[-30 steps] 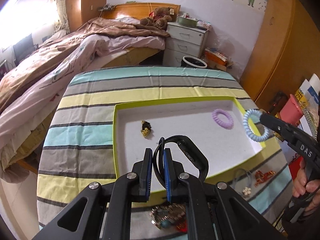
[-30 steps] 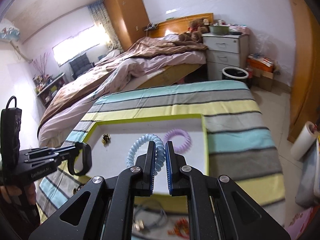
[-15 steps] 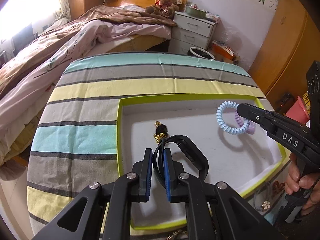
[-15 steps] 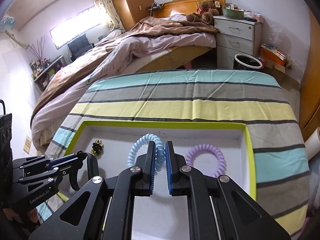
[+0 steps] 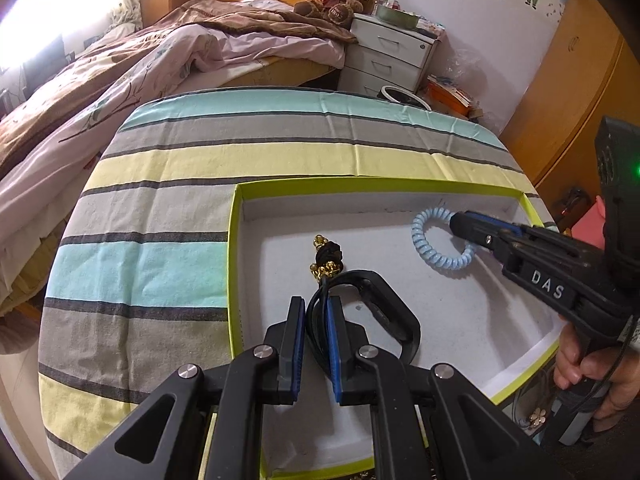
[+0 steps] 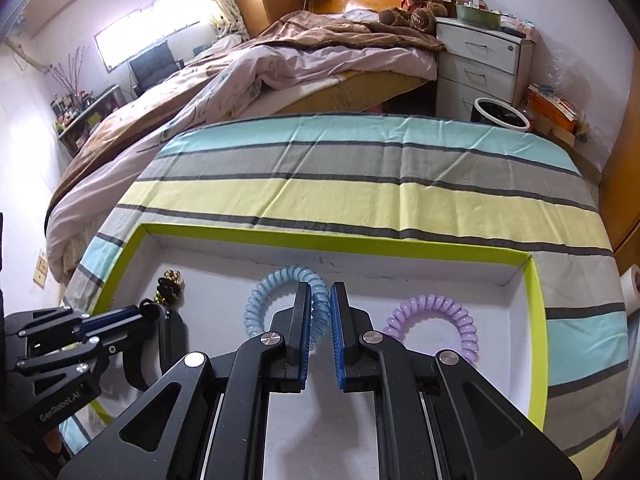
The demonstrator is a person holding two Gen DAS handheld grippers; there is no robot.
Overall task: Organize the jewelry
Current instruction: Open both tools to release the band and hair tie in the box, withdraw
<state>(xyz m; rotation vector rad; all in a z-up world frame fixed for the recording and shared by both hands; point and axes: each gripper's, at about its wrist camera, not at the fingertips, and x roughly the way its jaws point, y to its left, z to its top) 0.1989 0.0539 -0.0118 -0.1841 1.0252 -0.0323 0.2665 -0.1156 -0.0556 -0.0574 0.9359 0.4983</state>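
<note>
A shallow white tray with a lime-green rim (image 5: pixel 236 240) (image 6: pixel 538 320) lies on the striped cloth. My left gripper (image 5: pixel 316 304) (image 6: pixel 138 314) is shut on a black wristband (image 5: pixel 394 308) (image 6: pixel 172 332), held low over the tray's near left part. Just beyond it a black and gold ornament (image 5: pixel 328 260) (image 6: pixel 170 286) rests on the tray floor. My right gripper (image 6: pixel 320 292) (image 5: pixel 454 222) is shut on a light blue spiral hair tie (image 6: pixel 280 284) (image 5: pixel 430 246) over the tray's middle. A purple spiral hair tie (image 6: pixel 440 320) lies in the tray's right part.
The striped tablecloth (image 5: pixel 168 216) covers a rounded table. A bed (image 5: pixel 140 64), a white drawer unit (image 5: pixel 392 56) and a waste bin (image 6: pixel 500 114) stand behind. A flower trinket (image 5: pixel 538 416) lies below the tray's right corner. A person's hand (image 5: pixel 588 368) holds the right gripper's handle.
Both grippers moved forward and down over the tray with their items still held. The blue hair tie went from the tray's right rim to its middle.
</note>
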